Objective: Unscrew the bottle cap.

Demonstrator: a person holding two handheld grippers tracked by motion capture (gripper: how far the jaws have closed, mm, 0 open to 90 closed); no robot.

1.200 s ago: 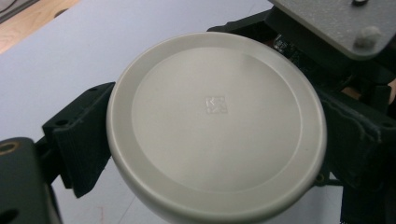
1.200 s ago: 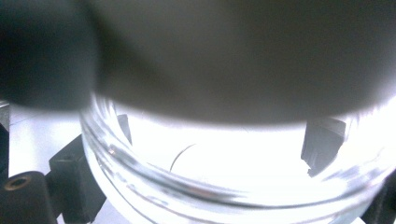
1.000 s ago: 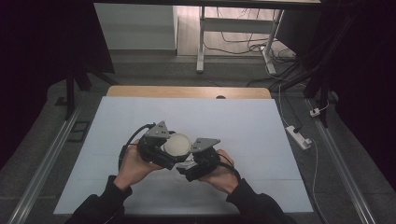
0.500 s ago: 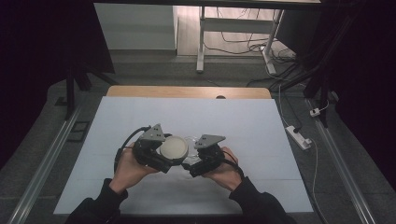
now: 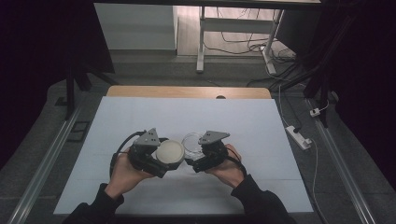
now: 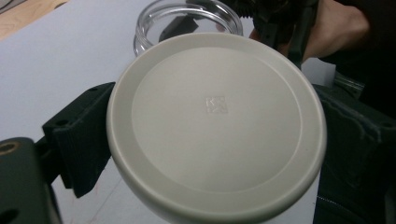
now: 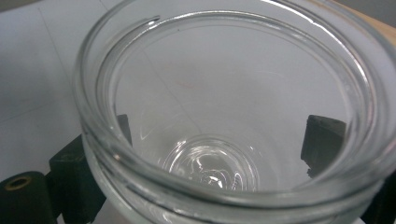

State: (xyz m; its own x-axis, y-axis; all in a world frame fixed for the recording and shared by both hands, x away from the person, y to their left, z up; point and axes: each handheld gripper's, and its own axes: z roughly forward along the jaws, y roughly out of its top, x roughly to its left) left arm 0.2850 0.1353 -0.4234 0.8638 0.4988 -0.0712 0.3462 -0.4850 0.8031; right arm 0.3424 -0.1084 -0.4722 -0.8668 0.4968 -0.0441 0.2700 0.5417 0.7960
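A round off-white lid (image 6: 217, 126) sits clamped between the black jaws of my left gripper (image 5: 161, 158), flat face up; in the high view the lid (image 5: 170, 151) is left of centre near the table's front. A clear glass jar (image 7: 229, 116), empty and open-mouthed, is held by my right gripper (image 5: 196, 156), whose jaws press on its sides. From above the jar (image 5: 192, 142) lies just right of the lid, a small gap between them. In the left gripper view the jar (image 6: 187, 21) appears just beyond the lid, with the right gripper (image 6: 280, 23) behind it.
A white sheet (image 5: 140, 121) covers the table, whose wooden far edge (image 5: 187, 92) shows at the back. A white power strip (image 5: 297, 136) lies on the floor to the right. Metal rails (image 5: 51, 154) run along both sides of the table.
The lid has come away from the jar: my left gripper carried it left, and the jar's open mouth now shows beside it in the right gripper.
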